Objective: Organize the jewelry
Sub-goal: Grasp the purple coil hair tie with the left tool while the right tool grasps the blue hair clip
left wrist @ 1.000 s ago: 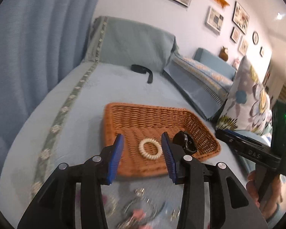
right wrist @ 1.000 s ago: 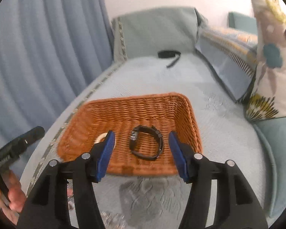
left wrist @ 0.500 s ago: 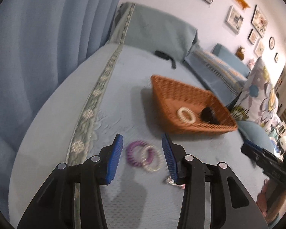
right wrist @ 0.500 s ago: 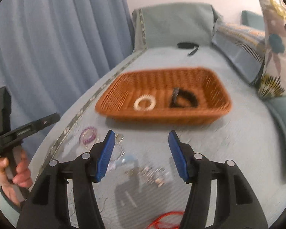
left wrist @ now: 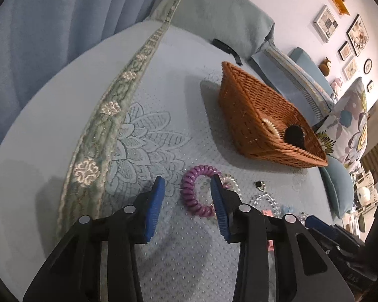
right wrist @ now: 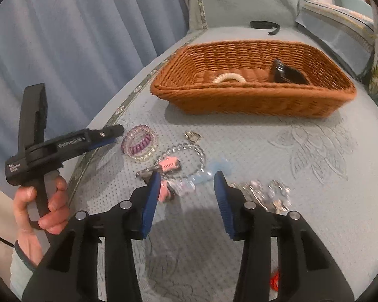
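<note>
Both tongs are leaving the wicker basket [right wrist: 252, 100] and narrowing, still apart and empty. Left tongs [left wrist: 187, 196] are straddling the purple coil bracelet [left wrist: 196, 193]; right tongs [right wrist: 187, 196] are nearing the clear clips [right wrist: 189, 183], likely next pickups.

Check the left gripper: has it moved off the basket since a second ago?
Yes. The left gripper has dropped back from the wicker basket to the purple spiral band, fingers open and closing around it.

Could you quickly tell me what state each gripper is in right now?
Left gripper: open, just been closing, astride the purple coil band, not gripping.
Right gripper: open, just been closing, holding nothing.
</note>
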`<state>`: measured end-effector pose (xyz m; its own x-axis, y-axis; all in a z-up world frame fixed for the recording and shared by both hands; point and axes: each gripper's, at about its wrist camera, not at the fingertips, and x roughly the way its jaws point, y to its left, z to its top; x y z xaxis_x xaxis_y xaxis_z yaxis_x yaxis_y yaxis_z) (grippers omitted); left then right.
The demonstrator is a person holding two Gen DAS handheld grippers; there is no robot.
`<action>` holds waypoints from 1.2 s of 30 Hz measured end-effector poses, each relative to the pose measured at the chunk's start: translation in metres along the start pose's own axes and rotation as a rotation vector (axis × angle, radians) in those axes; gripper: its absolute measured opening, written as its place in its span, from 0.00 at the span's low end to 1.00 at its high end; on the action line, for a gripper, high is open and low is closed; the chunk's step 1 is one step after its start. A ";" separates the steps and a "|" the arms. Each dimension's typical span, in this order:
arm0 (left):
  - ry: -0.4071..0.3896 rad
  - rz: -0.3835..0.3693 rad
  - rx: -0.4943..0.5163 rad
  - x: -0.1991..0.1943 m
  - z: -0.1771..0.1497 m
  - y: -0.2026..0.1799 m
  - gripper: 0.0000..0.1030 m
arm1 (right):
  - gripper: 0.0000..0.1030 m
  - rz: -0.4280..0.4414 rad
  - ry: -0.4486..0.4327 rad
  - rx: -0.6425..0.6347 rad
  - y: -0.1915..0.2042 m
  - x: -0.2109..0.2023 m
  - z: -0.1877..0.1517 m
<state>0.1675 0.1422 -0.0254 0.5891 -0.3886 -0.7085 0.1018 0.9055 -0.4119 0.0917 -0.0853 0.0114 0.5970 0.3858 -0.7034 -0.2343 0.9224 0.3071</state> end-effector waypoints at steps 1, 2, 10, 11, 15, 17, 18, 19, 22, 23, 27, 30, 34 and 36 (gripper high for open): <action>0.011 0.002 0.007 0.004 0.000 -0.001 0.34 | 0.36 -0.003 0.007 -0.013 0.004 0.006 0.004; 0.019 0.008 0.016 0.008 0.000 -0.002 0.34 | 0.35 -0.005 0.012 -0.024 0.006 0.010 0.008; 0.032 0.007 0.023 0.015 0.001 0.001 0.23 | 0.26 -0.023 0.037 -0.115 0.025 0.041 0.029; 0.032 0.015 0.027 0.015 0.001 0.000 0.21 | 0.26 -0.021 0.034 -0.109 0.022 0.039 0.029; 0.040 0.051 0.095 0.018 -0.003 -0.013 0.11 | 0.26 -0.023 0.029 -0.054 -0.002 0.019 0.019; 0.042 0.080 0.124 0.019 -0.005 -0.020 0.09 | 0.26 -0.029 0.042 -0.026 -0.014 0.009 0.009; 0.042 0.084 0.128 0.018 -0.007 -0.023 0.09 | 0.26 -0.025 0.048 -0.017 -0.017 0.006 0.006; 0.043 0.082 0.124 0.016 -0.008 -0.024 0.09 | 0.26 -0.017 0.058 -0.004 -0.021 0.001 -0.001; 0.042 0.086 0.108 0.006 -0.018 -0.025 0.09 | 0.26 -0.001 0.081 0.021 -0.025 -0.004 -0.008; 0.042 0.105 0.107 0.000 -0.023 -0.026 0.09 | 0.26 0.002 0.085 0.036 -0.025 -0.005 -0.010; 0.022 0.145 0.055 -0.024 -0.035 -0.017 0.08 | 0.26 0.012 0.101 0.096 -0.031 -0.006 -0.011; 0.015 0.161 0.008 -0.039 -0.043 -0.006 0.08 | 0.26 0.038 0.105 0.149 -0.036 -0.005 -0.009; 0.014 0.147 -0.021 -0.045 -0.039 0.006 0.08 | 0.26 0.076 0.128 0.244 -0.043 0.012 0.001; 0.023 0.153 -0.027 -0.044 -0.038 0.009 0.08 | 0.26 0.097 0.133 0.307 -0.049 0.024 0.005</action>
<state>0.1115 0.1615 -0.0198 0.5772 -0.2502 -0.7773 -0.0095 0.9498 -0.3128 0.1210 -0.1216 -0.0173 0.4735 0.4887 -0.7328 -0.0306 0.8406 0.5408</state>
